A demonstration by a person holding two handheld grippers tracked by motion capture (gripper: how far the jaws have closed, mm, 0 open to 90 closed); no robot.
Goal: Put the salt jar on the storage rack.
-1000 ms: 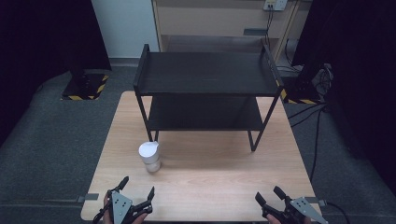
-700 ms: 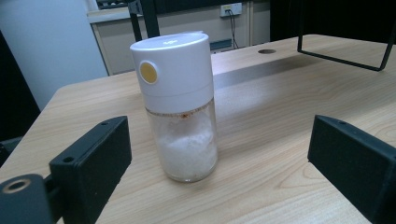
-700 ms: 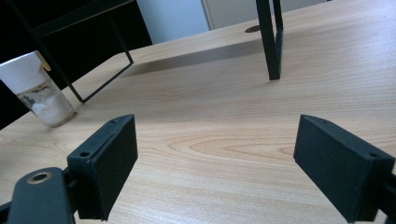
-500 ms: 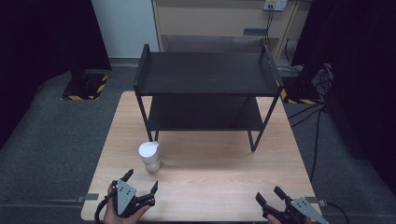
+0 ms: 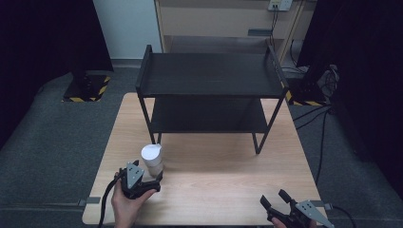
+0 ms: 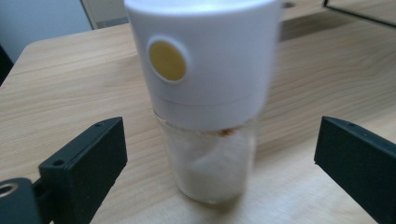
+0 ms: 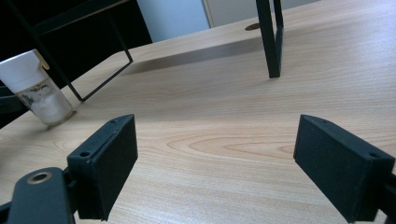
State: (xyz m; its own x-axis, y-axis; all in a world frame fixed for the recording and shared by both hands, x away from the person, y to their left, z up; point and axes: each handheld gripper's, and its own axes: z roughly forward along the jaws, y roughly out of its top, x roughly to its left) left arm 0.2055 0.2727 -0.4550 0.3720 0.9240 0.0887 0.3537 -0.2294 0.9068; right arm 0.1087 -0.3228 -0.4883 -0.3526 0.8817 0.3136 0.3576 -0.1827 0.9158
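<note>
My left gripper [image 6: 219,163] has its jaws wide, and the jar [image 6: 208,102] stands between them, blocking the way forward. Ahead of my right gripper [image 7: 215,172] the table [image 7: 224,116] is bare until the black shelf [image 5: 209,90], whose leg [image 7: 271,37] stands far in front.

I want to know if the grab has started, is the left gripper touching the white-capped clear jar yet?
Apart. In the left gripper view, the white-capped clear jar stands between the left gripper's open black jaws, with bare wooden table visible on both sides of it.
</note>
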